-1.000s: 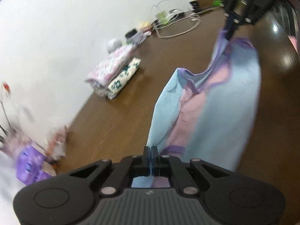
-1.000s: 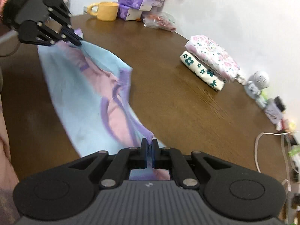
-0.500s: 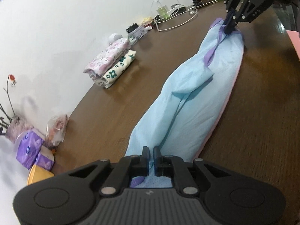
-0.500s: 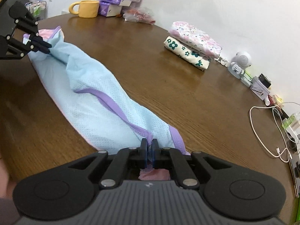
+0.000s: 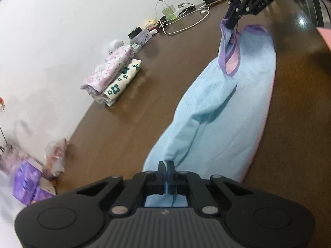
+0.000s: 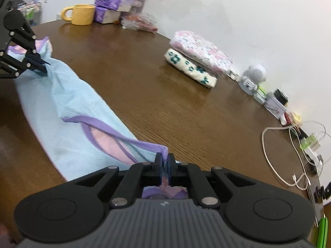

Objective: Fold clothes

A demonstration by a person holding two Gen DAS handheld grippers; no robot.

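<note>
Even indoor light, glare on the table, blurred fisheye-bent edges.

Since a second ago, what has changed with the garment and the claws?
The blue garment, then hanging spread between the claws, was laid down in a long fold on the table; its ends are lifting again. Left claw and right claw stay shut on opposite ends. The folded stack is unmoved.

Brown wooden table bears garment, folded clothes, mug.

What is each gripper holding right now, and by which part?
Both grip the light blue garment. The left gripper pinches its plain blue end; the right gripper pinches the purple-trimmed edge at the opposite end.
</note>
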